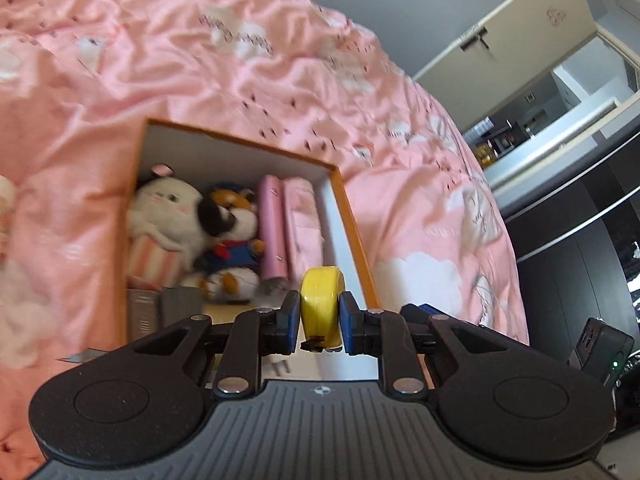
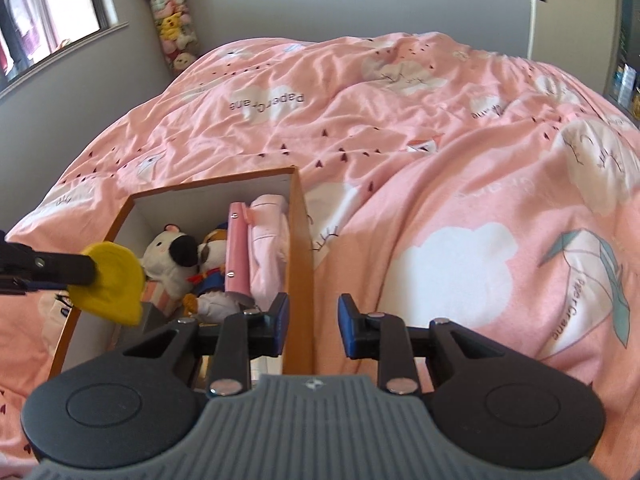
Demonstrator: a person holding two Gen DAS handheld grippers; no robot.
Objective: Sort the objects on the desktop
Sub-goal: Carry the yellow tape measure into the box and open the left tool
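Left claw (image 1: 319, 317) clamps the yellow tape measure (image 1: 322, 304), hanging over the orange box (image 1: 352, 216) on the bed. Thin pinch on its flat sides, so a jolt could slip it. Right claw (image 2: 313, 325) holds nothing, straddling the box wall; it could snag.

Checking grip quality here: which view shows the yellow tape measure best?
The left wrist view: the yellow tape measure sits centred and sharp, edge-on between the left tongs. The right wrist view shows its broad face at the frame's left, blurred.
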